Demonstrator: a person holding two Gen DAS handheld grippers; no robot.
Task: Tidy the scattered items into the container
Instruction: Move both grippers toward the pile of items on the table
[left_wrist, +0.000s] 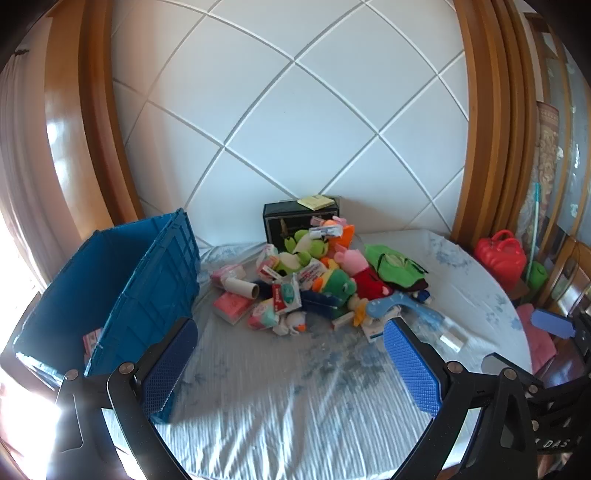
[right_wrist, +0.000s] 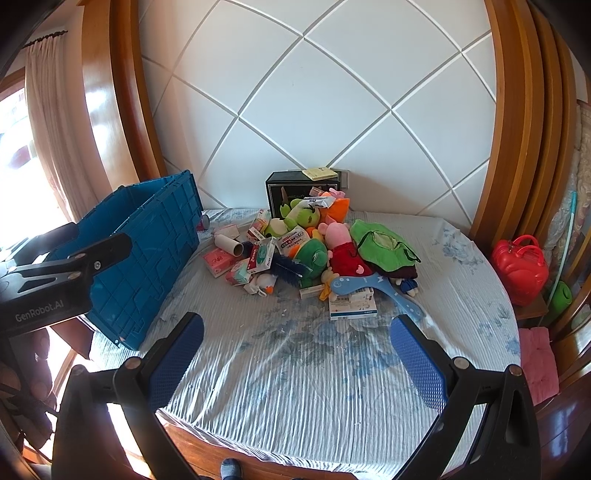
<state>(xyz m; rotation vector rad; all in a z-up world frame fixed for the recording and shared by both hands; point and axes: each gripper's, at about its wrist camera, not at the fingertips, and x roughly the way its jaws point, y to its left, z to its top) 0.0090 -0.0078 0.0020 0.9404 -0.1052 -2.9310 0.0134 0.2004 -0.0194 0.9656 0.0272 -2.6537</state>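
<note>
Your left gripper (left_wrist: 290, 363) and right gripper (right_wrist: 295, 360) both stand with fingers spread wide and nothing between them, low in their frames over the bare blue-flowered bedsheet (right_wrist: 295, 387). The scattered items (right_wrist: 306, 251) — plush toys, small cartons, a cardboard tube (right_wrist: 228, 244), a pale blue hanger (right_wrist: 373, 286) — lie heaped at frame centre, well beyond both sets of fingertips and in front of a black box (right_wrist: 284, 188) against the wall. The blue container (left_wrist: 122, 280) sits open at the left of each frame, its corner just beside your left gripper's left finger (left_wrist: 168, 369), with a pink item visible inside
</note>
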